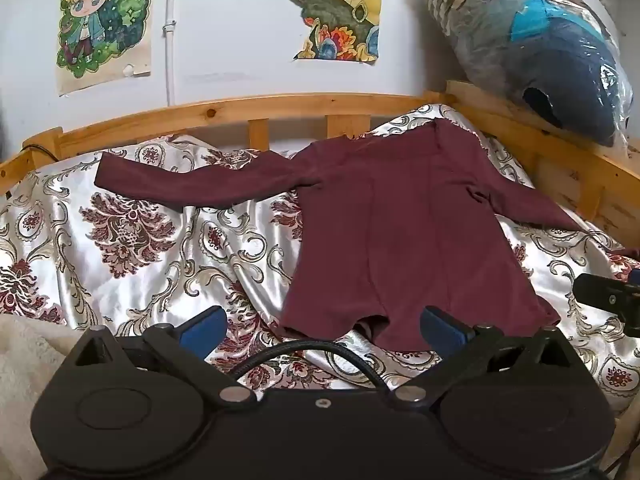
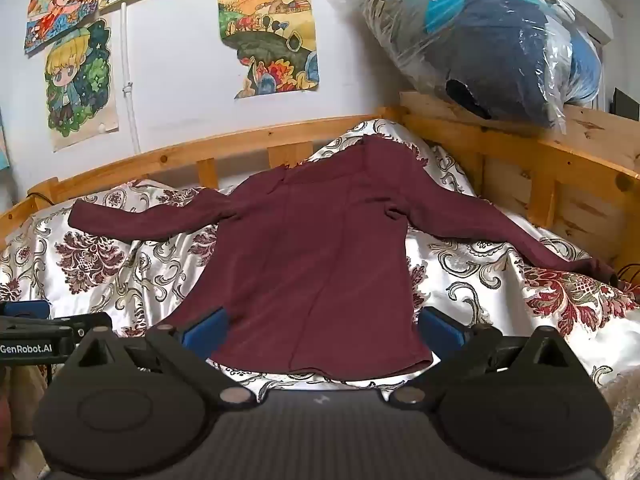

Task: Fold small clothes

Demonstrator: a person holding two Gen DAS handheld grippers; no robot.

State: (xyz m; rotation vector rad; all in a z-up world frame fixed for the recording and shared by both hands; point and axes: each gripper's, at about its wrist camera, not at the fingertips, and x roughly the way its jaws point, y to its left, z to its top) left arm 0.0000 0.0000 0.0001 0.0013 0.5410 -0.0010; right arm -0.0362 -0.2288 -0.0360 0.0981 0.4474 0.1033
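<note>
While both of my tools hang over the near side of the bed, the room to move is bounded by the pale wooden bed rail point(image 1: 240, 106) along the far side and by the slatted wooden end board point(image 2: 560, 184) on the right, where a clear plastic bag of dark blue and turquoise bedding point(image 2: 500, 48) rests on top. Between those edges the glossy white satin bedspread with dark red floral medallions point(image 1: 132, 236) lies rumpled but free of other things, with wide bare cloth to the left of the garment and a narrower strip to its right.

That garment, a dark maroon long-sleeved top point(image 2: 312, 248), lies spread flat with its neck towards the far rail and its hem towards me. One sleeve stretches left across the bedspread; the other runs right and down, its cuff close to the end board.

My left gripper point(image 1: 324, 326) has its blue-padded jaws spread wide and holds nothing; the hem's left corner lies just ahead, between the two pads and towards the right one. My right gripper point(image 2: 324, 328) is likewise spread fully and empty, with the hem of the top lying across the gap between its blue pads, the body of the top straight ahead. Neither pair of pads presses on the cloth.
</note>
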